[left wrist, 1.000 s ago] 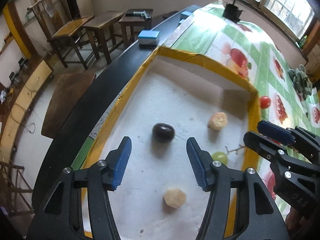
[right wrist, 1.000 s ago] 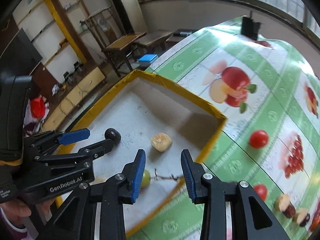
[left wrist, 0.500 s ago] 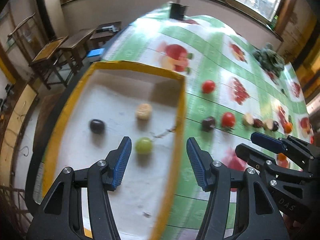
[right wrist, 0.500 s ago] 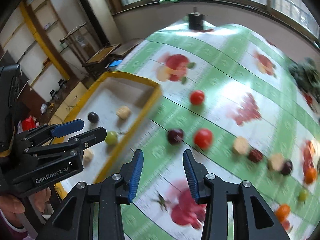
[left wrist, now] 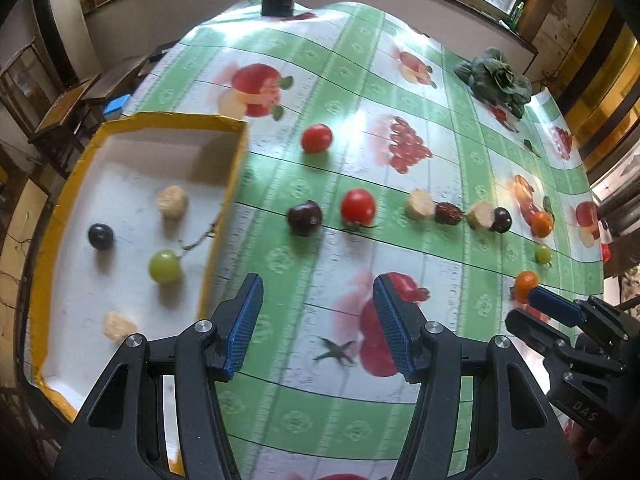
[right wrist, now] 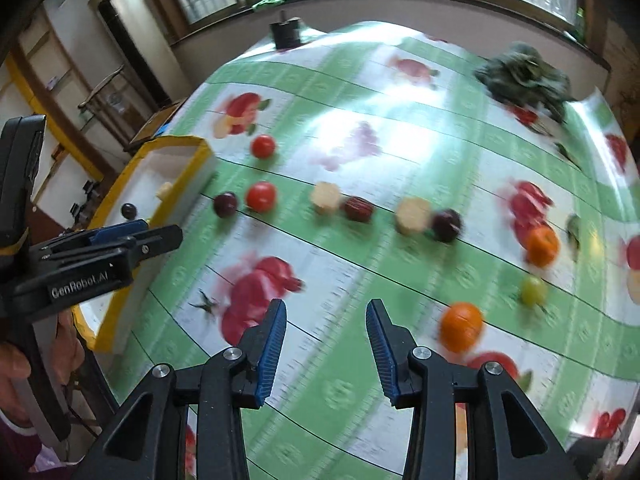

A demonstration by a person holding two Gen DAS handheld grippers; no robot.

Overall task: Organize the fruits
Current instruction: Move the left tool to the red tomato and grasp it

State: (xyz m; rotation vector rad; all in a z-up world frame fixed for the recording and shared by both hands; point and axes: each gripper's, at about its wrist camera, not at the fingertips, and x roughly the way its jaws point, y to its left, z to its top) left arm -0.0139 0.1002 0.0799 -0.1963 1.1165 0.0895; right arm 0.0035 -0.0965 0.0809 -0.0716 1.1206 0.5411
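Note:
A yellow-rimmed white box [left wrist: 224, 184] at the table's left holds a green grape [left wrist: 164, 266], a dark plum [left wrist: 101, 236] and two pale fruit pieces. On the cloth lie a dark plum [left wrist: 305, 218], two tomatoes [left wrist: 358, 206], pale pieces, a red date [left wrist: 448, 213], oranges [right wrist: 461, 326] and a green grape [right wrist: 533, 290]. My left gripper [left wrist: 316, 320] is open and empty above the cloth, right of the box. My right gripper [right wrist: 326, 338] is open and empty, left of the near orange.
The table carries a green fruit-print cloth [left wrist: 400, 60]. A leafy vegetable [left wrist: 496, 78] lies at the far right and a dark object [left wrist: 277, 0] at the far edge. Chairs and desks [left wrist: 60, 108] stand left of the table.
Both grippers have swung right, away from above the box to over the cloth. Both stay open and empty. The row of loose fruit has come into view.

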